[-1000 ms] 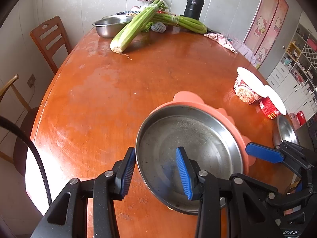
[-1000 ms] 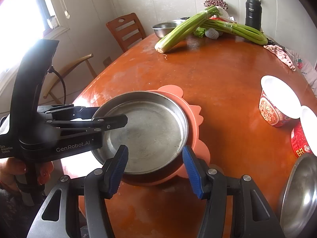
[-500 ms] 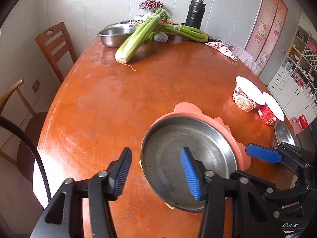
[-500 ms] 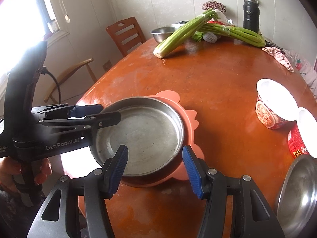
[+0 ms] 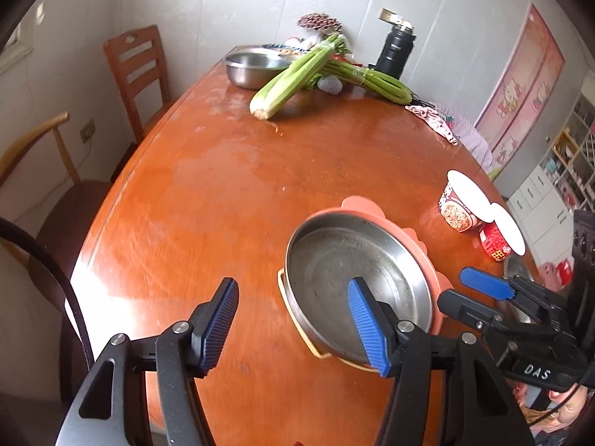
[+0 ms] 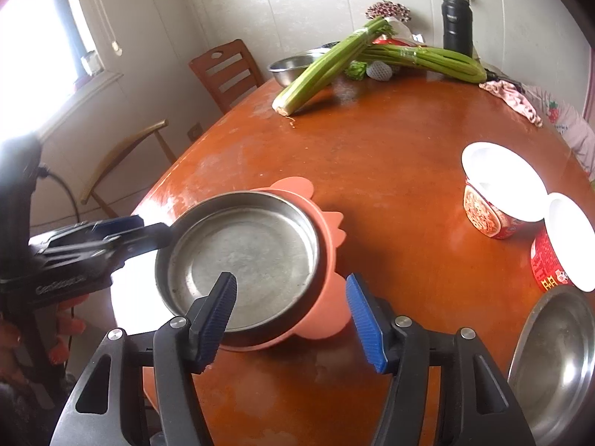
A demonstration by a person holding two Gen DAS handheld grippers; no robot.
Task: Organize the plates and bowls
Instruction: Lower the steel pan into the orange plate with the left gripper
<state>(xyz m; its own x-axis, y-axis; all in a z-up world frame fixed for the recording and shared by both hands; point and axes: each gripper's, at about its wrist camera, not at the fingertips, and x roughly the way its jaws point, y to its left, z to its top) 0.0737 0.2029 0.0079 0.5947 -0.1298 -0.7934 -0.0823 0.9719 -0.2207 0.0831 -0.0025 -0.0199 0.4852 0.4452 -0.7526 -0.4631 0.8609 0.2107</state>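
Steel round shallow pan (image 6: 241, 260) sits nested on the salmon-pink scalloped plastic plate (image 6: 327, 312) at my near edge of the orange-brown worktop (image 6: 390, 193), so that stacking looks done. I've just been spreading both tools: left tool (image 5: 293, 319) and right tool (image 6: 292, 316) stand apart, gripping nothing. My right view alone shows a second steel dish (image 6: 554, 360) at four o'clock, not yet stacked.

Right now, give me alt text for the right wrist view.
A steel pan sits nested on a pink plate on an orange table, with the open right tongs around their near rim. The left tongs are beside it.
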